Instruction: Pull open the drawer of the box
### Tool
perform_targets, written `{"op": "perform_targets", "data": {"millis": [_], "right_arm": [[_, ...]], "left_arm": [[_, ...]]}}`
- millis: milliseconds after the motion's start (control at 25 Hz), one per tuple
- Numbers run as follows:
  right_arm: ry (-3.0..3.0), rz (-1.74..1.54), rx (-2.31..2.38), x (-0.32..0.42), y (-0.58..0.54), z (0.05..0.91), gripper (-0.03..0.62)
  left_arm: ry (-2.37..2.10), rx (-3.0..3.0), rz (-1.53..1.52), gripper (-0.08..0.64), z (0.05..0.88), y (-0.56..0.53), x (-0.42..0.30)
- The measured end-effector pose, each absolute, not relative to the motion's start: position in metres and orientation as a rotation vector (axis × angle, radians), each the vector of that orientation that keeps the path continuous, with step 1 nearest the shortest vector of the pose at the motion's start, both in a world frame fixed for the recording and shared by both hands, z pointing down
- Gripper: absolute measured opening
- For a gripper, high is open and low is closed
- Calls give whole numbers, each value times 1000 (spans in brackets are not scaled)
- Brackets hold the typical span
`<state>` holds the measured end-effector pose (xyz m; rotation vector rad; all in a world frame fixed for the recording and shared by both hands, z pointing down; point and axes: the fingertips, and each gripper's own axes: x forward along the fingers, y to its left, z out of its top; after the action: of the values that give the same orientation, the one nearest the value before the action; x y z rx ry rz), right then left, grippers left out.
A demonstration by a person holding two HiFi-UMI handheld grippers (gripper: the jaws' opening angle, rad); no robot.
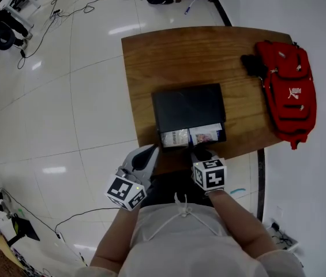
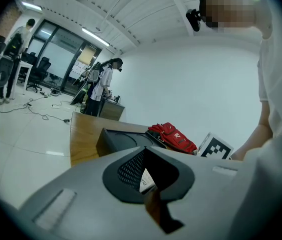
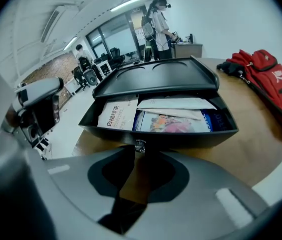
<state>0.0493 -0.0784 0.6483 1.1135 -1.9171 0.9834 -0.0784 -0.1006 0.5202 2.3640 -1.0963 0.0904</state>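
A flat black box point(image 1: 188, 105) lies on the wooden table point(image 1: 168, 51). Its drawer point(image 1: 193, 136) stands pulled out toward me, showing paper packets and a blue booklet point(image 3: 175, 120). My right gripper point(image 1: 201, 153) is at the drawer's front wall point(image 3: 160, 136), and its jaw tips point(image 3: 140, 152) are closed on the small metal knob point(image 3: 140, 145). My left gripper point(image 1: 150, 152) hangs off the table's near edge, beside the drawer's left corner. Its jaws point(image 2: 144, 151) are together with nothing between them. From its view the box point(image 2: 123, 139) lies ahead.
A red backpack point(image 1: 289, 91) with a black item beside it lies on the table's right part. The table stands on a white tiled floor with cables point(image 1: 64, 10) at the far left. People stand at desks in the background point(image 2: 103, 86).
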Motion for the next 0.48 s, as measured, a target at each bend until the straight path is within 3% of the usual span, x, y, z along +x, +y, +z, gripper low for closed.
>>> {"op": "perform_targets", "data": {"millis": [480], "right_arm": [[-1897,1059,1019,50,-45,653,74]], "left_arm": [[-1116,2354,103,6,520,-87,-71]]}}
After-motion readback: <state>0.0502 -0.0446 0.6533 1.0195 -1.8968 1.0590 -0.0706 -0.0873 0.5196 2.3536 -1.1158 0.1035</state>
